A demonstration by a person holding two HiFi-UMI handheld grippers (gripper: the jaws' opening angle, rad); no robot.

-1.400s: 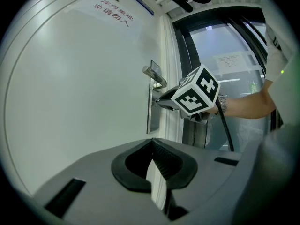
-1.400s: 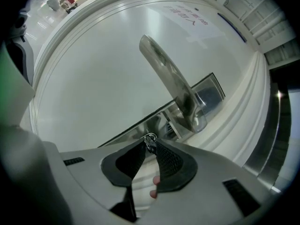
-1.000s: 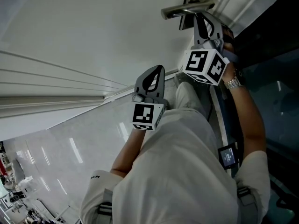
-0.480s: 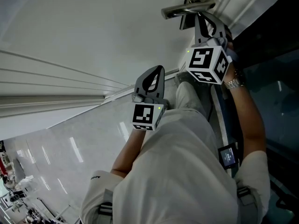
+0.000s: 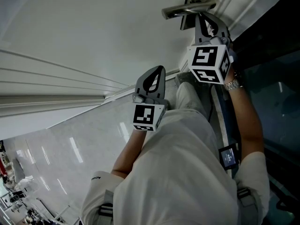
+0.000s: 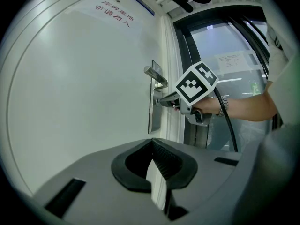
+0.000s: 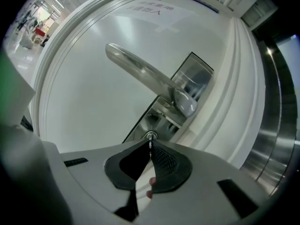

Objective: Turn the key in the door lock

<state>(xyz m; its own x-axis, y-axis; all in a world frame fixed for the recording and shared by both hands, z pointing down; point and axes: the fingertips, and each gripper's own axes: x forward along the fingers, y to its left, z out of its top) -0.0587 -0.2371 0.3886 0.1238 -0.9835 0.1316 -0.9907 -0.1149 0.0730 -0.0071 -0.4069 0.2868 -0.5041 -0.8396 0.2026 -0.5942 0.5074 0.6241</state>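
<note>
Below lever handle (image 7: 140, 69), on steel lock plate (image 7: 155, 118): thin silver key (image 7: 150, 140), edge-on, mostly hidden; R gripper (image 7: 150, 145) jaws pinch it; L gripper (image 6: 152, 143) pressed together, empty.

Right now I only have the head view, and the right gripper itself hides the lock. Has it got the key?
Observer: Yes. In the right gripper view the right gripper is shut on the key, which sits in the lock cylinder.
Operator: Is it touching the door handle?
Observer: No. The door handle stands above the jaws, apart from them.
Operator: And the left gripper?
Observer: The left gripper is shut with nothing in it, held back from the door.
</note>
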